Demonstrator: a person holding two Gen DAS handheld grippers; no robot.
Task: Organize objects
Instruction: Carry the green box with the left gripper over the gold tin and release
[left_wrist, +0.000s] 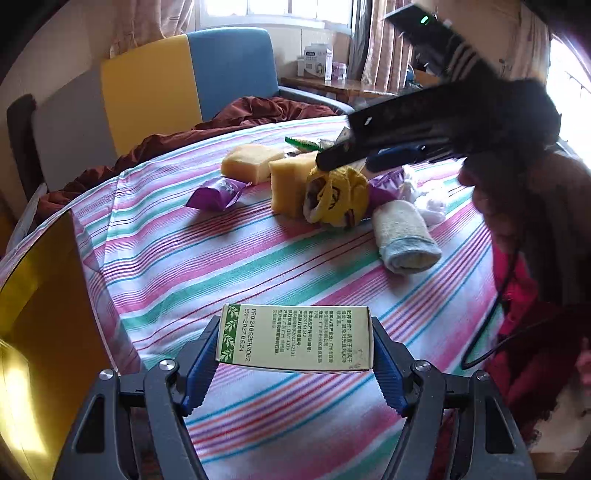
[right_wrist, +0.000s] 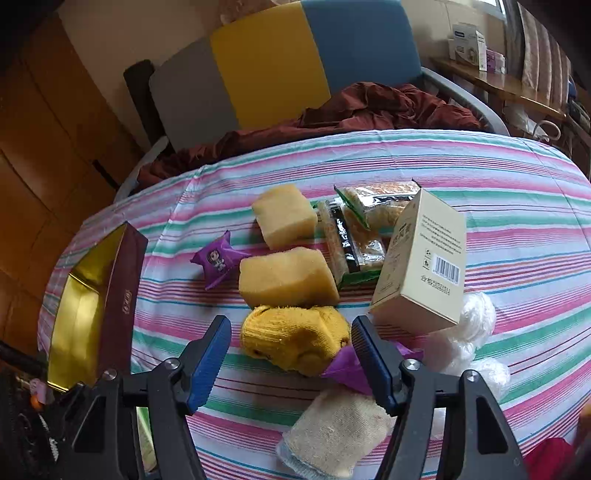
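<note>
While left gripper (left_wrist: 295, 354) clamps the box (left_wrist: 295, 338), right gripper (right_wrist: 290, 363) straddles the yellow sock (right_wrist: 295, 338), pads not visibly pressing. Closing could also snag the purple wrapper (right_wrist: 345, 365) at lower centre.

Tablecloth (right_wrist: 517, 229): white ground, pink, teal, red and purple stripes. Sponges (right_wrist: 286, 277): pale yellow. Knitted sock (right_wrist: 291, 338): mustard yellow, dark markings. Rolled towel (left_wrist: 404, 236): cream, pale blue edge. Candy packet (right_wrist: 218, 258): purple, cartoon figure printed. Carton (right_wrist: 424, 258): beige, black barcode. Held carton (left_wrist: 295, 338): cream, green leaf band, dark print. Tray box (right_wrist: 92, 302): gold inside, maroon outside. Tongs' pads (right_wrist: 208, 363): blue, ribbed; frames black. Chair (right_wrist: 273, 62): grey, yellow, blue panels. Blanket (right_wrist: 369, 107): rust red.
</note>
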